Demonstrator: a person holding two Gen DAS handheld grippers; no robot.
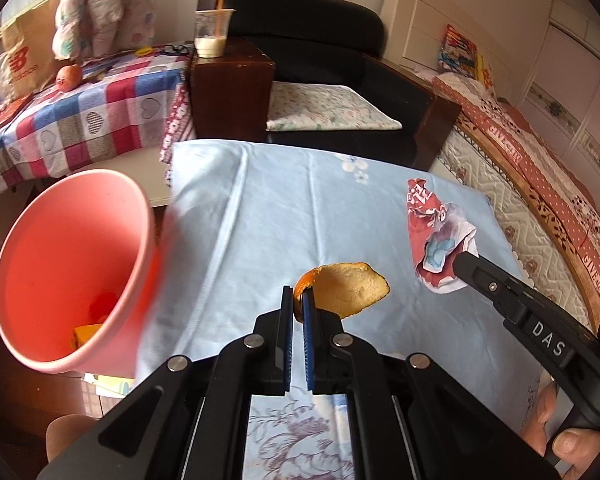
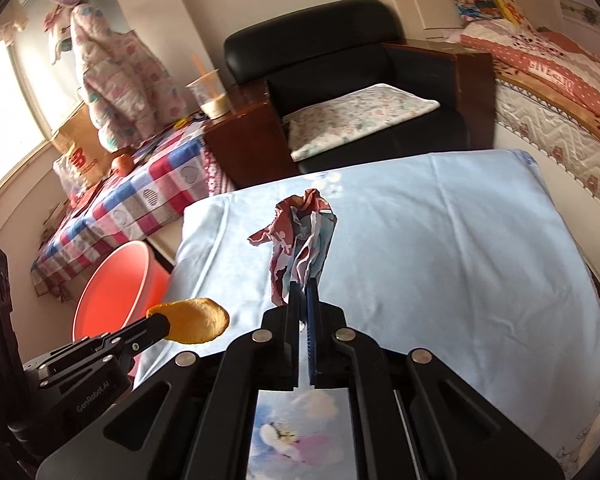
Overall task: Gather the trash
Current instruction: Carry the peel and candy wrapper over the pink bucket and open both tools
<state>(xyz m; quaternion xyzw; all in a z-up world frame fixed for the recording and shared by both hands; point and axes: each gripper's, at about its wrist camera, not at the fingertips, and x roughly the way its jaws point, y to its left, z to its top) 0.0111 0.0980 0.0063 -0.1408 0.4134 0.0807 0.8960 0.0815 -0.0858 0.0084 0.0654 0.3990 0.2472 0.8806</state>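
On the far left stands a pink bucket beside the table, tipped toward the camera in the left wrist view. Something orange and yellow lies at its bottom, but it is too blurry to name. Behind the bucket is a checked cloth with hearts, and a small orange fruit sits on it. Further back, a plastic cup with a straw stands on a dark wooden block.

Next comes the light blue tablecloth that covers the table. The left gripper hangs over it, near the bucket. Its jaws are pinched tight on the edge of an orange peel. The peel is up in the air, with its pale inside showing.

To the right, the right gripper has its jaws squeezed almost together on a crumpled red and white wrapper. The wrapper is lifted off the cloth and sticks up above the fingers. It is well apart from the peel.

Behind the table is a black armchair with a flowery cushion. On the far right is a bed with a red dotted blanket.
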